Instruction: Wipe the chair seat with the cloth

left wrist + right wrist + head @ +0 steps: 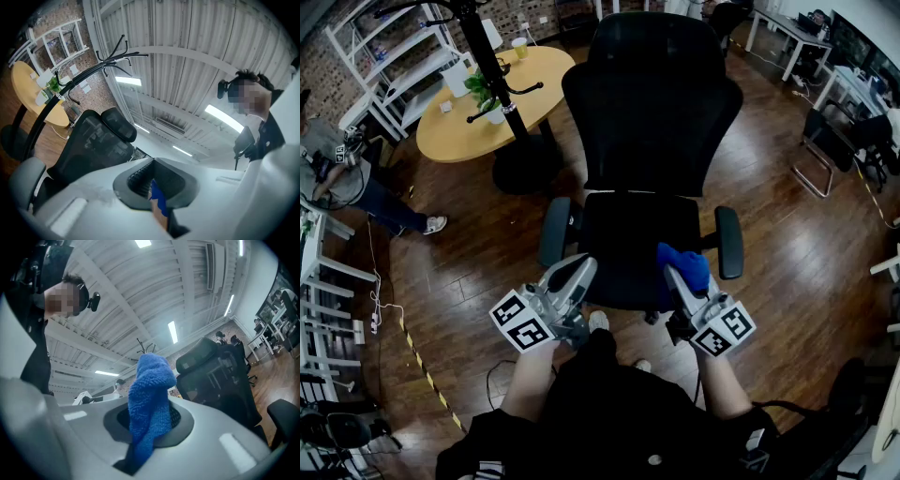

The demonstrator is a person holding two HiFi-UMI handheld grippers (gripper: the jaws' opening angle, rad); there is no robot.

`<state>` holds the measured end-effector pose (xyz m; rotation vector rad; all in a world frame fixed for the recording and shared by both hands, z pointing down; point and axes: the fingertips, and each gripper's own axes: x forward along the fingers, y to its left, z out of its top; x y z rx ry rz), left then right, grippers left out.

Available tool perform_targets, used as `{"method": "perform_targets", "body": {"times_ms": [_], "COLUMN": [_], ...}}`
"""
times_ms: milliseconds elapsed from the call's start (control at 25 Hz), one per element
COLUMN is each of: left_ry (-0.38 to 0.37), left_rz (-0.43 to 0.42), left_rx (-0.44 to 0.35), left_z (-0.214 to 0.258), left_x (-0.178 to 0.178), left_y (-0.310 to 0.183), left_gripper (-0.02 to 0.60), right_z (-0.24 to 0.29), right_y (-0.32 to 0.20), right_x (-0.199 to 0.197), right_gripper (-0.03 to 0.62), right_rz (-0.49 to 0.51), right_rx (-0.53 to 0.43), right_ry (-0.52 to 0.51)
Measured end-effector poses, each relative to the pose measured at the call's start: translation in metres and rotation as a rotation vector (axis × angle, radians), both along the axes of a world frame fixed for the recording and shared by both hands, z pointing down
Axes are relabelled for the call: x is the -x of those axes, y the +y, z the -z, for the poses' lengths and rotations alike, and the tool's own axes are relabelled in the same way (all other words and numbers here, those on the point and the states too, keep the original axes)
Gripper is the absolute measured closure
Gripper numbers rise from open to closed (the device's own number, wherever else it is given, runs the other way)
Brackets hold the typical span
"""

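Seen from above, a person stands at the front edge of a black office chair on a wooden floor, holding a gripper in each hand. The right gripper (680,281) has its jaws clenched on a blue cloth (684,266), which bunches out past the jaw tips in a soft wad. The cloth sits over the front right corner of the chair seat (623,239), just inside the right armrest (728,242). Whether it already touches the fabric cannot be told. From these jaws, the unwiped seat spreads to the person's left and away toward the backrest (652,98), so a wiping stroke would probably have to run leftward and forward. The left gripper (578,272) is at the seat's front left edge, near the left armrest (553,230). Its jaws are pressed together, with only a thin blue and brown sliver in the slit, too small to identify. The right gripper is the one placed to wipe.
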<state>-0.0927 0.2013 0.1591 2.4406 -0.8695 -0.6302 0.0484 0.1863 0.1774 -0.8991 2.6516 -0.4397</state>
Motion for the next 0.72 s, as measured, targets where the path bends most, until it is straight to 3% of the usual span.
{"method": "perform_targets", "body": {"times_ms": [400, 560, 720], "left_ry": [0.055, 0.079, 0.085], "left_rz": [-0.043, -0.049, -0.004], "left_rx": [0.071, 0.144, 0.210], "left_z": [-0.034, -0.059, -0.095], "left_x": [0.068, 0.080, 0.089], "left_y": [-0.122, -0.154, -0.177], "left_gripper": [0.589, 0.589, 0.589], "right_z": [-0.047, -0.113, -0.219], "right_y": [-0.141, -0.204, -0.268], "right_x": [0.078, 0.089, 0.116], "right_gripper": [0.558, 0.557, 0.557], "right_rz": [-0.065, -0.104, -0.082], "right_rx": [0.076, 0.185, 0.310], "right_ry": [0.142, 0.229, 0.285]}}
